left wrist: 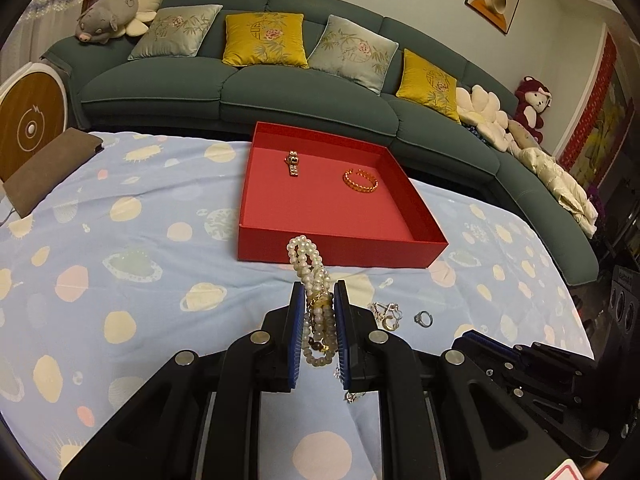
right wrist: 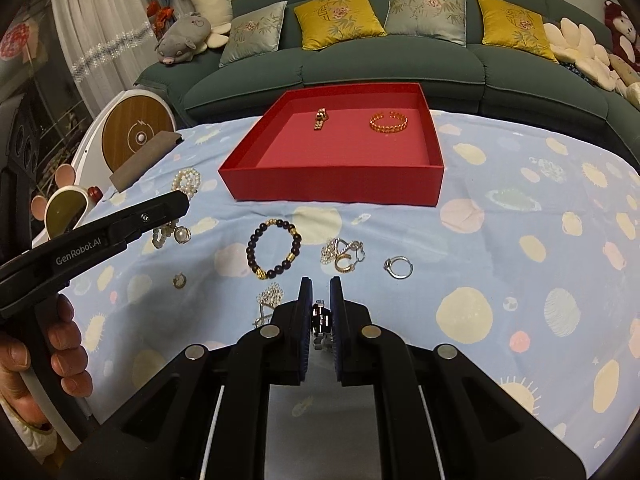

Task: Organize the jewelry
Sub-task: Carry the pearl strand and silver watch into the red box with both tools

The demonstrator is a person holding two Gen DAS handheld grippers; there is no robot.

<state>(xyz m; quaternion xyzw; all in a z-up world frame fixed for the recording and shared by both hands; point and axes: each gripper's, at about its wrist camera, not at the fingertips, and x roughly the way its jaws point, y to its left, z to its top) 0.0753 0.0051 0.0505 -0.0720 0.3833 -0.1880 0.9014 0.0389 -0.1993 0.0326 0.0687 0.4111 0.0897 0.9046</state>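
Your left gripper (left wrist: 318,292) has its two blue pads pressed together on a pearl strand (left wrist: 310,264), whose loops stick up past the fingertips just short of the red box (left wrist: 340,248). Your right gripper (right wrist: 320,292) is closed to a narrow gap around a small silver-and-black metal piece (right wrist: 320,318), held above the blue patterned cloth (right wrist: 500,280). Your left hand (right wrist: 36,360) grips the left tool's handle at the frame edge. One dark bead bracelet (right wrist: 274,248), one tangle of silver chains and a gold ring (right wrist: 343,255), and one silver ring (right wrist: 398,267) lie on the cloth ahead. Two pieces sit apart inside the box: a gold watch (right wrist: 320,119) and a gold bangle (right wrist: 389,122).
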